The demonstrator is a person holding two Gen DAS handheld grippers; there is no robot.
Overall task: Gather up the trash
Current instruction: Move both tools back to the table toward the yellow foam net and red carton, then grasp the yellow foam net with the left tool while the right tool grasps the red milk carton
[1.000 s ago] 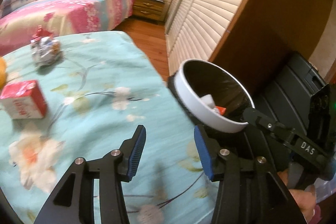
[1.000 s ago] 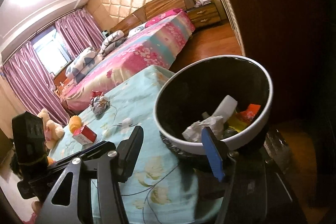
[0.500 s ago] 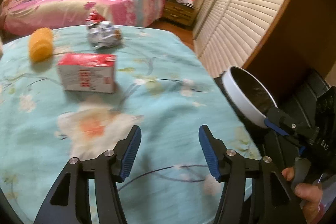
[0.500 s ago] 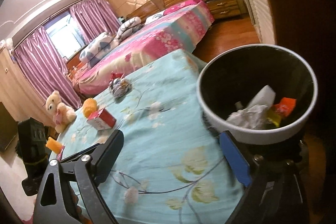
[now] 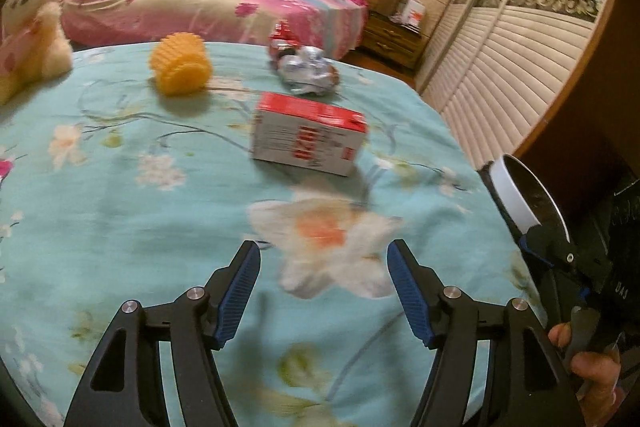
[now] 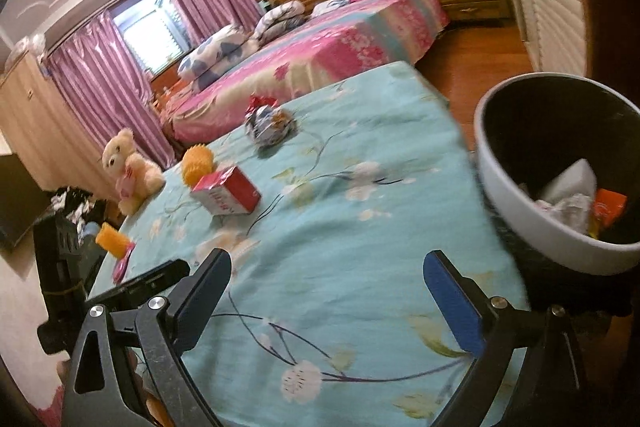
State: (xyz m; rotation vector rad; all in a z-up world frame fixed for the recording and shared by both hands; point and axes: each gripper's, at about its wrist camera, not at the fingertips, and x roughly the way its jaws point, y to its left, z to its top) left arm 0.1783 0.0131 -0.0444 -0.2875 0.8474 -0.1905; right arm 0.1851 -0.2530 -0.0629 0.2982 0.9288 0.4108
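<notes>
- A red-and-white carton (image 5: 310, 134) lies on its side at centre frame in the left wrist view, on a bed covered by a turquoise floral bedspread (image 5: 120, 211).
- Above it in frame sits a crumpled foil wrapper (image 5: 306, 73); a spiky orange ball (image 5: 180, 69) rests to the upper left, a cream teddy bear (image 5: 30, 27) at the far left edge.
- A white-rimmed trash bin (image 6: 560, 171) fills the right side of the right wrist view, beside the bed's edge, with crumpled paper and orange scraps inside.
- The left tongs (image 5: 324, 287), bottom centre, stand open and empty, their jaws having just widened; bare bedspread lies between them and the carton.
- The right tongs (image 6: 328, 287) gape wide, empty, angled down over the bedspread.
- A second bed in pink (image 6: 320, 55) stands behind.
</notes>
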